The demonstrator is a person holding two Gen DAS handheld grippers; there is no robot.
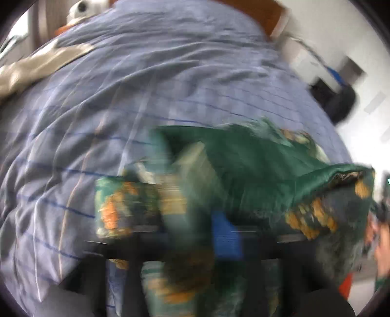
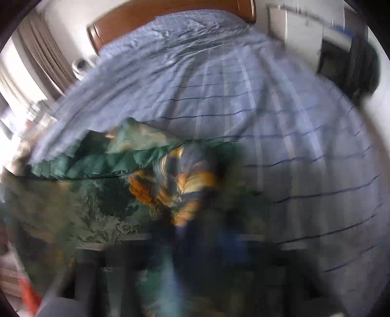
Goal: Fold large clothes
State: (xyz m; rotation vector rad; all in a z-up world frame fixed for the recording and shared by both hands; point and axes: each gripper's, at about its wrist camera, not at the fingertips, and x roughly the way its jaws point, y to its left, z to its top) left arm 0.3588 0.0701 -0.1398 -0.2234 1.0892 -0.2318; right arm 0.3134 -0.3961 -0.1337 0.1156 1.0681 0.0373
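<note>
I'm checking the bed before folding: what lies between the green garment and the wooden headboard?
Only the blue checked bedspread; in the right wrist view nothing else lies between the green garment and the headboard.

Open bedspread (image 1: 151,80) beyond garment (image 1: 243,158)

Both hand-held grippers tip steeply downward, badly smeared by blur. The left hand-held gripper (image 1: 192,234) has its jaws drawn nearly together; the right hand-held gripper (image 2: 195,243) likewise sits almost fully closed.

wrist views: steep down, near | shared: bed (image 1: 170,73), garment (image 2: 97,165)
</note>
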